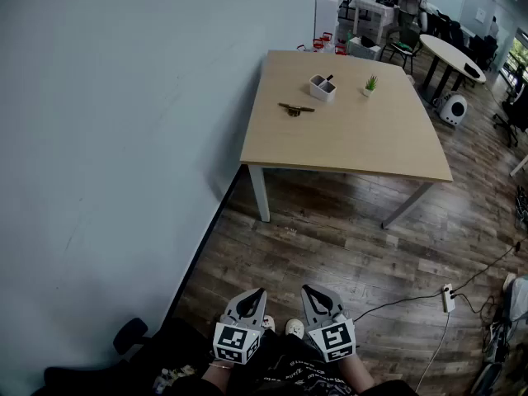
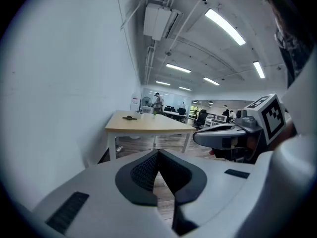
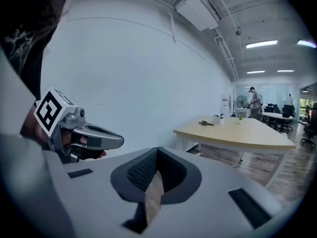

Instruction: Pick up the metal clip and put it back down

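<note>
Low and close, the left gripper [image 1: 256, 295] and right gripper [image 1: 310, 294] sit side by side, jaws pressed together on nothing. Open wood floor [image 1: 330, 246] runs ahead to the table [image 1: 355, 143]. On it lies the metal clip [image 1: 294, 108], well inside its edges, toward the wall [image 1: 124, 139].

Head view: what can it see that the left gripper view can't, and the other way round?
Only the head view shows the white power strip and its cable lying on the wooden floor.

Only the left gripper view shows the long ceiling lights and the white unit mounted up by the ceiling.

Both show the table with the metal clip lying on it. Both also show the left gripper and the right gripper, shut, empty and well short of the table.
</note>
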### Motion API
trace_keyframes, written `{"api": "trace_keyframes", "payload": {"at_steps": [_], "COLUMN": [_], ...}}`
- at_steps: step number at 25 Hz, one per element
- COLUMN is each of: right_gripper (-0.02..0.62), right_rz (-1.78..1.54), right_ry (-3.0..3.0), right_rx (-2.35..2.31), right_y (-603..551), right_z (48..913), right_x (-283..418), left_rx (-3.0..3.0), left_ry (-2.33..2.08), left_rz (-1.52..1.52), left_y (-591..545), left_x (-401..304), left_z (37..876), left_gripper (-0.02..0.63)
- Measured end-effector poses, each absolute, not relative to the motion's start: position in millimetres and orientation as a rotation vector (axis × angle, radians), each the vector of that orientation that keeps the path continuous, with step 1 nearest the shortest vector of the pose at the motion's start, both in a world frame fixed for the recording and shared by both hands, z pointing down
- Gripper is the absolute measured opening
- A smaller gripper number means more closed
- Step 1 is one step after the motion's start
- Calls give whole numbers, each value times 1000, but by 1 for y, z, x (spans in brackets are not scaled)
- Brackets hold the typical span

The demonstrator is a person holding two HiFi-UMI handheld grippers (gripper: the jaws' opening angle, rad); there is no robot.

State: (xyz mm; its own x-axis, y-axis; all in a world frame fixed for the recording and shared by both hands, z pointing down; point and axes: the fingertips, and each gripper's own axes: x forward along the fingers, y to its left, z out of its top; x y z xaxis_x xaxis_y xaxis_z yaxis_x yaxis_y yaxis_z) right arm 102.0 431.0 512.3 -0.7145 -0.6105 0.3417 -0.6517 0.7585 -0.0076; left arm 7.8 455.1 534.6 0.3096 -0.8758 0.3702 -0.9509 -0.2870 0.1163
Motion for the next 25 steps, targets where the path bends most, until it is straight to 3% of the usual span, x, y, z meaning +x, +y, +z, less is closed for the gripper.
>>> {"api": "trace_keyframes", "payload": {"at_steps": [17, 18, 19, 20, 22, 25], "right_gripper": [19, 59, 135, 193, 275, 304], "right_rz": [152, 166, 179, 189, 207, 232], "right_ry": [-2602, -2606, -2609, -2610, -2603, -2577], "right_rx": [1147, 1157, 1163, 1170, 1192, 1227], "right_y": [438, 436, 434, 433, 430, 428], "right_z": [501, 500, 500, 500, 503, 508], "right_x": [105, 107, 109, 111, 115, 119], "left_rx": [2311, 2309, 2311, 2316, 2324, 2332], "left_ry": [-1662, -1656, -1648, -1640, -1630, -1615], "left_rz": [194, 178, 169, 165, 167, 173], "left_y": [473, 472, 471, 470, 469, 468], "left_x": [-7, -7, -6, -6, -7, -13], "left_z": [514, 514, 514, 514, 514, 514], "left_gripper": [13, 52, 145, 197, 238, 261]}}
